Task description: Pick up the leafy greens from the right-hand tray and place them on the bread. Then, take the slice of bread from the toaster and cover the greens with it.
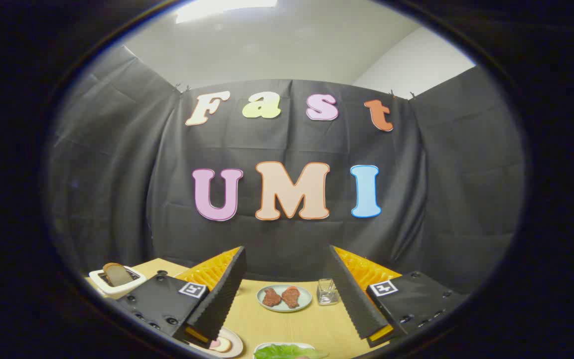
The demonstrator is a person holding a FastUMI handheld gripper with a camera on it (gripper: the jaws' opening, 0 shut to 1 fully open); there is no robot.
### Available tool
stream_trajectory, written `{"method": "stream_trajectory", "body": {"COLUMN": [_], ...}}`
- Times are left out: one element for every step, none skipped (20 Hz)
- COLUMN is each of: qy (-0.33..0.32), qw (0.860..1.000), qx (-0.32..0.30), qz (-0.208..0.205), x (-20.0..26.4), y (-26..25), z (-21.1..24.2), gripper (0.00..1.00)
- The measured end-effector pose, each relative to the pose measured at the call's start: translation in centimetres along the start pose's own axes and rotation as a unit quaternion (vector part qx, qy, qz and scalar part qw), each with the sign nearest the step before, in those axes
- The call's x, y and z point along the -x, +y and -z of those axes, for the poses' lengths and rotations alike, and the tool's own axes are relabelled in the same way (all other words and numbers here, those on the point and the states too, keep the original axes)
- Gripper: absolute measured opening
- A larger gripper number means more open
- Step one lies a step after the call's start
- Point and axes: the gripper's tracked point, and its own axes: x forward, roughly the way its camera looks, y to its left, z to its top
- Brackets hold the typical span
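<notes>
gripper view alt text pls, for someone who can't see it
The claw is open above a wooden table, holding nothing. Leafy greens lie between its fingers, a plate with two brown pieces beyond, and a toaster holding a bread slice off to one side.

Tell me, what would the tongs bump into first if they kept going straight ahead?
Probably the plate of meat, which lies just ahead between the open tongs. Depth is hard to judge, though; held level, they might pass over it toward the booth's cloth wall.
</notes>
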Motion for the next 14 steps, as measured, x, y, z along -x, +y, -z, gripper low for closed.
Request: {"method": "stream_trajectory", "body": {"qy": [0.000, 0.001, 0.002, 0.003, 0.003, 0.003, 0.002, 0.001, 0.000, 0.000, -0.001, -0.001, 0.000, 0.000], "qw": [1.000, 1.000, 1.000, 1.000, 1.000, 1.000, 1.000, 1.000, 1.000, 1.000, 1.000, 1.000, 1.000, 1.000], "qx": [0.000, -0.001, -0.003, -0.005, -0.005, -0.004, -0.003, -0.003, -0.003, -0.004, -0.006, -0.008, -0.009, -0.010], "qz": [0.001, 0.002, 0.002, 0.003, 0.003, 0.004, 0.004, 0.005, 0.006, 0.007, 0.007, 0.007, 0.006, 0.006], "x": [0.0, -0.1, -0.1, -0.1, 0.0, -0.1, -0.1, -0.2, -0.2, -0.3, -0.3, -0.3, -0.3, -0.4], "y": [-0.2, -0.3, -0.5, -0.6, -0.7, -0.9, -1.0, -1.2, -1.3, -1.3, -1.3, -1.3, -1.5, -1.4], "z": [0.1, 0.1, 0.2, 0.2, 0.3, 0.2, 0.2, 0.2, 0.2, 0.1, 0.2, 0.2, 0.4, 0.4], "gripper": [1.00, 1.00, 1.00, 1.00, 1.00, 1.00, 1.00, 1.00, 1.00, 1.00, 1.00, 1.00, 1.00, 1.00]}}
